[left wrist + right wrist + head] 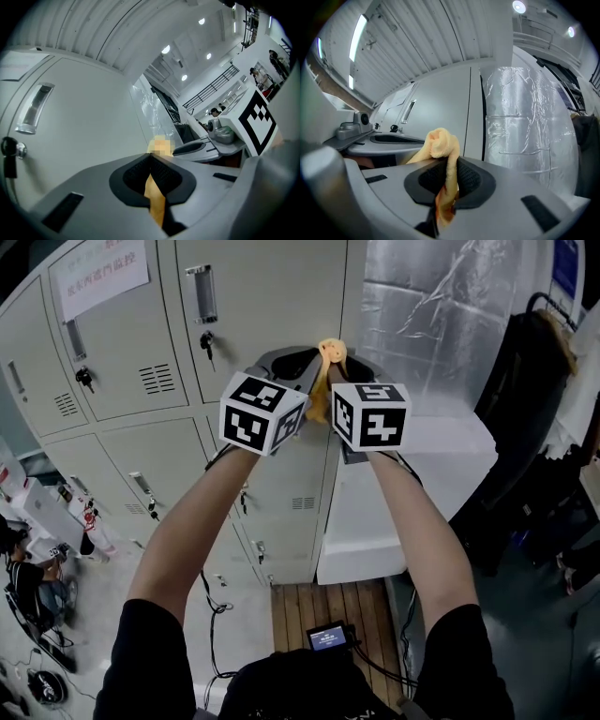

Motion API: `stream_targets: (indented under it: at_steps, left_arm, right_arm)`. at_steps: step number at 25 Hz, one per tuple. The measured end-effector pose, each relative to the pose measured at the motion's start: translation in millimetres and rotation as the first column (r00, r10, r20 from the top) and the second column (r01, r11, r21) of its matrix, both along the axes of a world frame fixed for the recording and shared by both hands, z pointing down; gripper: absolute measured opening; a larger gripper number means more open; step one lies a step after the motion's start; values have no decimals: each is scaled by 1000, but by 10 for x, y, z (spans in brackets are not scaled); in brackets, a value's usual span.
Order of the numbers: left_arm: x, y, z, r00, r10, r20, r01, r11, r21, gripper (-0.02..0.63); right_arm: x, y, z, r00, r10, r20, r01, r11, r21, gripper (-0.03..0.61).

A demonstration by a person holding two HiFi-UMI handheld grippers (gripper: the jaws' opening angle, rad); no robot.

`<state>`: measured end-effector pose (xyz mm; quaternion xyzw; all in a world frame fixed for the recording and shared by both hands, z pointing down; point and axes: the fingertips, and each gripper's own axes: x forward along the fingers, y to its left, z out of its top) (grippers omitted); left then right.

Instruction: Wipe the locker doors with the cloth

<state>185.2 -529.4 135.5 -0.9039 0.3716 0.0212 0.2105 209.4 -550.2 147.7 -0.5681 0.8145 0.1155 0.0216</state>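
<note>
Lockers [272,296], pale grey with slotted vents and recessed handles, fill the left and middle of the head view. To their right stands a tall unit wrapped in clear plastic [441,324], with a white block [441,456] below it. A strip of wooden floor [328,606] lies at the lockers' foot.

Both arms reach forward and up, side by side, and the marker cubes [261,413] nearly touch. The left gripper [152,176] has its jaws closed on a strip of cloth [156,197]. The right gripper [452,168] is likewise clamped on the cloth, which bunches into an orange-yellow knob above its jaws. The cloth is thus held between the two tools, up at the right edge of an upper locker door, close to the seam with the wrapped unit. Whether it touches the door I cannot tell.

A key [206,341] hangs in that door's lock, left of the cloth.
</note>
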Motion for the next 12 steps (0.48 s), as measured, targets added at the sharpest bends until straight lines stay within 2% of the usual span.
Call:
stream_targets:
  at_steps: [6,9,12]
  left_arm:
    - [-245,349,63,998,15,-62,-11,998,60,20]
    - [-350,561,159,998,32,-54,-27,995,92,20]
    - [-412,792,353,997,73,-37,-70,994,89,20]
  right_arm:
    - [-260,332,27,996,-86,-27,88,993,74,57]
    - [-382,525,111,987,-156,-37,159,982,99,57]
    - [-448,732,293,970,-244,-17,245,965,96,57]
